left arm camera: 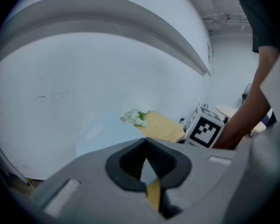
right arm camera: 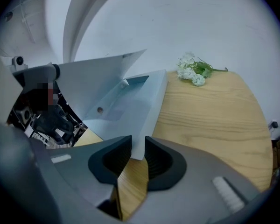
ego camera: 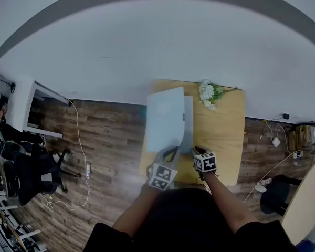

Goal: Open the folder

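Layout, head view: wooden desk [ego camera: 220,135] at centre against the wall. Pale blue folder [ego camera: 165,117] lies on the desk's 9 o'clock half, long axis running 6 to 12. Small bunch of white flowers [ego camera: 209,93] near the desk's 12 o'clock edge, well apart from the work.

Folder state: cover [right arm camera: 98,71] stands lifted and tilts toward 9 o'clock. Lower leaf [right arm camera: 116,111] is flat on the desk. Judged partly open, not yet laid back.

Left gripper [left arm camera: 145,146]: fingers closed tight on the near edge of the cover, thin sheet pinched between the pads.

Right gripper [right arm camera: 137,146]: fingers set wide, straddling the near 6 o'clock corner of the lower leaf. No pinch visible.

Risks:
- The grip is on a thin edge only, so the cover may slide out of the pads if the swing toward 9 o'clock twists the sheet.
- The lower leaf is not clamped, so pulling the cover could drag or lift the whole folder off the desk's 9 o'clock edge, which is near.
- The cover overhangs that edge and could flop past and tip the folder.

Pose: both forearms reach in from 6 o'clock, the grippers just beside each other at the folder's near end. The left gripper looks shallowly downward and shows mostly wall. The right is pitched more steeply onto the desk.
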Demonstrator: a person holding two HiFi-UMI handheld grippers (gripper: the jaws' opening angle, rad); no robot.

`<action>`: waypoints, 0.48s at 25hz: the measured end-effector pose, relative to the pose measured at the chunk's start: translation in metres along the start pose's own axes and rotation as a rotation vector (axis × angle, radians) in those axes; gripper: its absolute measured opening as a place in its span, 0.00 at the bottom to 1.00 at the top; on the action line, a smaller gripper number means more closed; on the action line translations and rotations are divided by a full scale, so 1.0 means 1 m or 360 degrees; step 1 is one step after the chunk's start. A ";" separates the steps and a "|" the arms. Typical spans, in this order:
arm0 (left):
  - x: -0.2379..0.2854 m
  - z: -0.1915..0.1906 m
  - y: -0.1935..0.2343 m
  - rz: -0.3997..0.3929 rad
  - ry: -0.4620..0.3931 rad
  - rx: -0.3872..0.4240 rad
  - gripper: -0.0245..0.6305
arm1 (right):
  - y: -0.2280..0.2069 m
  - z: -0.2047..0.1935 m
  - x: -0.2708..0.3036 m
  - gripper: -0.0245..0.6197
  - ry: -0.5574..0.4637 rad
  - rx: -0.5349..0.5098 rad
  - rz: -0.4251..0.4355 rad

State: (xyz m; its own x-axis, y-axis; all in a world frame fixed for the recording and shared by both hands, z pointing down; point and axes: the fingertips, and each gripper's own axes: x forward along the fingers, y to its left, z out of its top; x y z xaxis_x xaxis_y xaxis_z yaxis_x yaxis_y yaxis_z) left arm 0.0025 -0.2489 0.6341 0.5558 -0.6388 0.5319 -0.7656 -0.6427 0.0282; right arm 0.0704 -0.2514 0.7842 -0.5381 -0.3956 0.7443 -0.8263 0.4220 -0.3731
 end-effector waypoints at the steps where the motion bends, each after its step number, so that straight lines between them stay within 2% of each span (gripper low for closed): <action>1: -0.012 0.006 0.008 0.0020 -0.0034 -0.0034 0.04 | 0.001 0.000 0.000 0.17 0.0001 0.0003 -0.0013; 6: -0.069 0.017 0.049 0.0158 -0.0154 -0.0157 0.04 | 0.003 0.002 -0.001 0.17 0.0010 -0.0115 -0.0129; 12: -0.133 0.005 0.111 0.0365 -0.0278 -0.0347 0.04 | 0.019 0.002 0.001 0.07 0.0044 -0.0196 -0.0249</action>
State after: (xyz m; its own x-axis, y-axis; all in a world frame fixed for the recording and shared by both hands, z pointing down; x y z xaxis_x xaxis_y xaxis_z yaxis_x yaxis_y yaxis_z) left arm -0.1552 -0.2372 0.5622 0.3938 -0.8308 0.3934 -0.9176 -0.3807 0.1147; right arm 0.0535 -0.2457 0.7770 -0.3985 -0.4422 0.8035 -0.8719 0.4545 -0.1823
